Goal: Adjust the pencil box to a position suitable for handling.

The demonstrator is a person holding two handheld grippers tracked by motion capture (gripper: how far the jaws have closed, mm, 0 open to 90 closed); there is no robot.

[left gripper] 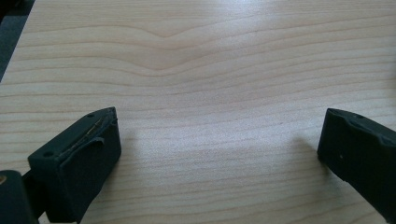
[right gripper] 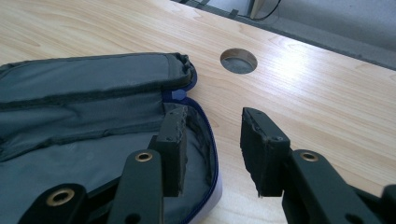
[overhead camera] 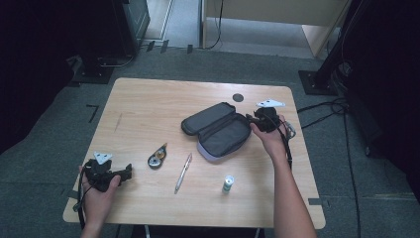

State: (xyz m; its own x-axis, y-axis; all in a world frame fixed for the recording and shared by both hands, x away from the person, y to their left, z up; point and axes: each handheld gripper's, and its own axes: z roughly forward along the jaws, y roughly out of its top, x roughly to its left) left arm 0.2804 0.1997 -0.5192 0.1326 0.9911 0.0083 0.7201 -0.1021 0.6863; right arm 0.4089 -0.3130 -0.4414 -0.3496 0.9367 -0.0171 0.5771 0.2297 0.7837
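Note:
A dark grey pencil case lies unzipped and spread open right of the table's middle. My right gripper is at its right end. In the right gripper view the gripper is open, one jaw inside the case over its grey lining and the other outside over the wood, with the blue zipper rim between them. My left gripper rests near the front left corner. It is open wide over bare wood with nothing between its fingers.
A correction tape dispenser, a silver pen and a small white and green tube lie in front of the case. A round cable hole sits behind it on the wooden table.

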